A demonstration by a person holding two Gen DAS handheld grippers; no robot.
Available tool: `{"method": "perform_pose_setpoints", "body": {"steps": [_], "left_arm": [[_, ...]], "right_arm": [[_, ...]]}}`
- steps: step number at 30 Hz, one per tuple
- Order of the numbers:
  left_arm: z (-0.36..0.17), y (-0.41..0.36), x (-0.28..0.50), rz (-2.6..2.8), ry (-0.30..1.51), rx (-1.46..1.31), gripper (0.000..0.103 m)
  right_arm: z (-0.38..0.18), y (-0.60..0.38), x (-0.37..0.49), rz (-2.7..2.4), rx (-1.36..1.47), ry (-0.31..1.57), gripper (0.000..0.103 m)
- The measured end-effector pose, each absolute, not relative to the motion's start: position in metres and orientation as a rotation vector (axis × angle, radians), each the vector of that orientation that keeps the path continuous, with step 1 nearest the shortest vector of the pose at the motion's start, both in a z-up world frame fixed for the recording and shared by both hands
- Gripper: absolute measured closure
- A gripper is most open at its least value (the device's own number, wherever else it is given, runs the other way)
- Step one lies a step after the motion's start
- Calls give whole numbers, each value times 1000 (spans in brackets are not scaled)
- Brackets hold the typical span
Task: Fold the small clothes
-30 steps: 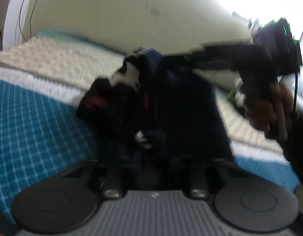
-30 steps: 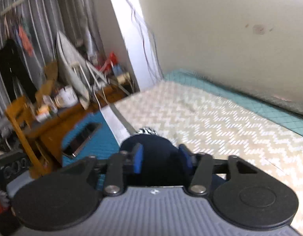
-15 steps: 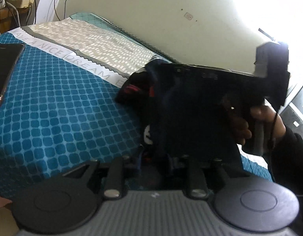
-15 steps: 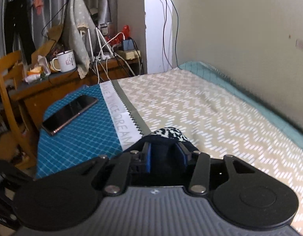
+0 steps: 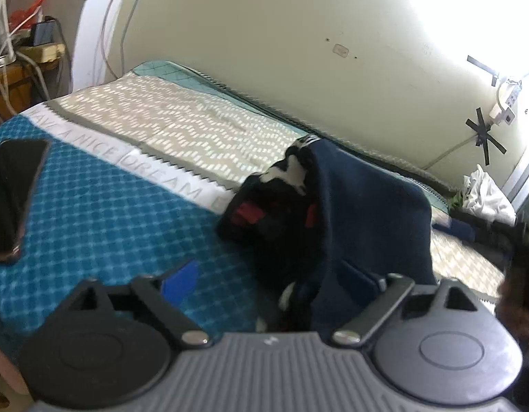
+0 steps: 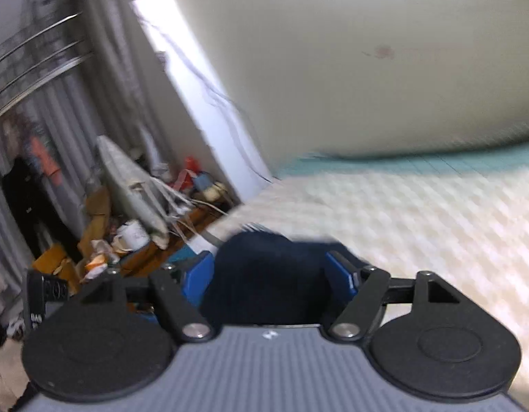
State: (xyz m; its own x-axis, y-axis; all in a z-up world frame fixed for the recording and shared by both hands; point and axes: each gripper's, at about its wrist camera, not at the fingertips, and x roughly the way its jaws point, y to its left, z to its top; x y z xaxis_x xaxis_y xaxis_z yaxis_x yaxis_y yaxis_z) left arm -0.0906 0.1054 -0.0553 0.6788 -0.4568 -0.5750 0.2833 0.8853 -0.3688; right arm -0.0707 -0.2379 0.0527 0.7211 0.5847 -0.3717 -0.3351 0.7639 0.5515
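A dark navy garment [image 5: 367, 206] with black, white and red patches sits in a heap on the bed. Its lower edge reaches in between the jaws of my left gripper [image 5: 269, 278]. Those jaws are opening wide. The left blue pad [image 5: 180, 281] is clear of the cloth, while the right one is partly under a fold. In the blurred right wrist view, navy cloth [image 6: 264, 264] bulges between the blue pads of my right gripper [image 6: 269, 274], whose jaws are opening. The hand on that gripper [image 5: 518, 292] shows at the left view's right edge.
A dark phone [image 5: 13, 202] lies on the blue checked bedspread [image 5: 92, 213]. The beige zigzag part [image 5: 182, 127] runs back to the wall. White clothes [image 5: 484, 195] are piled at the far right. A cluttered wooden desk with a mug [image 6: 134, 237] stands past the bed end.
My left jaws went from shut on the garment to wide open. The right jaws widened, and that gripper swung from the garment's top to the right edge. The garment sank onto the bed.
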Motion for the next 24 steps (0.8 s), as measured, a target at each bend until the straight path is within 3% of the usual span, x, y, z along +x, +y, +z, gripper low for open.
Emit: {"method": "perform_pose_setpoints", "body": {"steps": [2,12,15,16,17,19,24], "left_arm": [[-55,98,-84,-441,711,-284,0],[-78,91,-69,-524,805,-329,0],[-84,98,-71,-562,774,-379,1],[-86,98,-70,-576,766,-392,2],[-87,97,-69,-583,757,-399,9],[-88,90,-64,-587,772,-391,40],[-69,66,-43,-625,787,-378,59]], "right_arm": [[36,-247,-75,512,517,630,35],[-3,-240,-54,619,678,789,35],[-2,-227,-37,649,672,786,31],[0,-220,-31,666,663,777,21],[2,-212,-27,680,649,773,14],[6,-193,-22,650,570,773,15],[22,-203,-22,621,522,710,44]]}}
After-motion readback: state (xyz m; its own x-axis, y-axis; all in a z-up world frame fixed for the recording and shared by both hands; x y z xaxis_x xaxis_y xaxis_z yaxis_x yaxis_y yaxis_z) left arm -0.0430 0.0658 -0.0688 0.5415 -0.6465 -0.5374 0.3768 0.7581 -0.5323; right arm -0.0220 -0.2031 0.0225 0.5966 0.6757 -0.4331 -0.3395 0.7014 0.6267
